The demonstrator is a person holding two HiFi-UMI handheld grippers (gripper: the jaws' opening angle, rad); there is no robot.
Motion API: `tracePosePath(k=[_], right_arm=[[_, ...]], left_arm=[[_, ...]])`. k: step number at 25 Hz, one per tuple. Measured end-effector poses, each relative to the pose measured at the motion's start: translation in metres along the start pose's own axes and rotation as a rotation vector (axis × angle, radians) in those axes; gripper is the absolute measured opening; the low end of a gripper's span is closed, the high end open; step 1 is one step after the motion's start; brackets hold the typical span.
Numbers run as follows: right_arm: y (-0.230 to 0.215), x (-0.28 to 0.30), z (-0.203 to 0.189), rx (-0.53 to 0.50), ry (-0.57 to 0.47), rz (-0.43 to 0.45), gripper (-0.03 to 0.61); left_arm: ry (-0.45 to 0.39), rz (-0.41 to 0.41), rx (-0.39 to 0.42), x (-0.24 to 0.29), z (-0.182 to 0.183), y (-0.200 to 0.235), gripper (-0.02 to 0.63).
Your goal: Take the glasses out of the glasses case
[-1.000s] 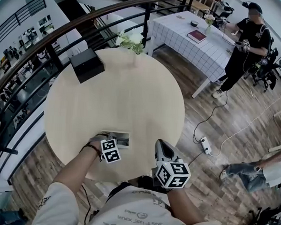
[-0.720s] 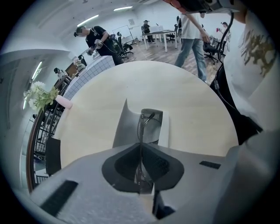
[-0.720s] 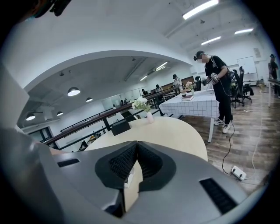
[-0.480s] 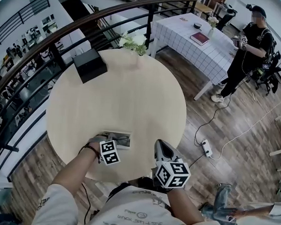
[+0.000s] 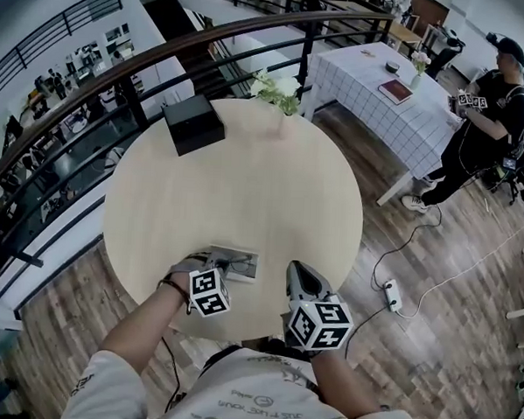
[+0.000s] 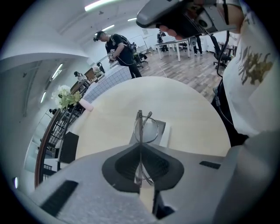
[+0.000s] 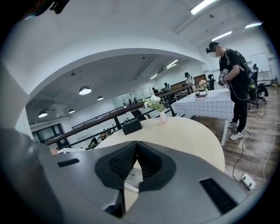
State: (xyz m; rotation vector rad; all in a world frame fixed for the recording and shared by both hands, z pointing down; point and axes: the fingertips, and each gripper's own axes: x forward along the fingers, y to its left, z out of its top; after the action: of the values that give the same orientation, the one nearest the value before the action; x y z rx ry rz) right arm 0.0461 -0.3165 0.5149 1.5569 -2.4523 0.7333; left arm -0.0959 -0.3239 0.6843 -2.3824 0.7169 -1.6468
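Head view: round pale wooden desk (image 5: 246, 177) carries an open grey rectangular glasses case (image 5: 248, 269) near its close edge. The left tongs (image 5: 213, 272) sit over the case, and the right tongs (image 5: 296, 269) are just beside it, to the right.
Left gripper view: left tongs (image 6: 140, 146) are clenched on thin wire-framed glasses (image 6: 146, 129), held edge-on above the case (image 6: 161, 129). Whether the glasses clear its walls, I cannot tell.
Right gripper view: right tongs (image 7: 136, 146) are pressed together with nothing between them.
Lift: probably best straight up with a light pinch, since such thin wire looks easy to bend. The idle right tongs could steady the case.
Count: one pair of glasses, one case, two tongs, one black box (image 5: 193, 124), one vase of white flowers (image 5: 279, 91).
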Motion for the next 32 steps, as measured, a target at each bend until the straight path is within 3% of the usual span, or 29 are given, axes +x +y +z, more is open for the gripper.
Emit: tracePosePath(k=[5,9,16,22,27,32], right_arm=[[0.012,0.021,0.002,-0.028,0.004,0.067,0.014],[0.029,0.033,0.007,-0.048,0.005,0.123,0.014],[0.066,0.046,0.019,-0.082,-0.031,0.237,0.014],[0.093,0.047,0.031,-0.216,-0.101,0.277,0.012],[0.101,0.048,0.031,-0.236,-0.1,0.306,0.012],[0.09,0.038,0.027,-0.223,-0.095,0.309,0.012]], left_arm=[[-0.079,0.081,-0.156,-0.014,0.011,0.017,0.025],[-0.159,0.166,-0.337,-0.042,0.016,0.038,0.023],[-0.391,0.323,-0.696,-0.103,0.033,0.068,0.023],[-0.556,0.511,-0.946,-0.162,0.037,0.086,0.023],[-0.556,0.632,-0.995,-0.188,0.03,0.089,0.023],[-0.562,0.648,-1.033,-0.182,0.036,0.073,0.023]])
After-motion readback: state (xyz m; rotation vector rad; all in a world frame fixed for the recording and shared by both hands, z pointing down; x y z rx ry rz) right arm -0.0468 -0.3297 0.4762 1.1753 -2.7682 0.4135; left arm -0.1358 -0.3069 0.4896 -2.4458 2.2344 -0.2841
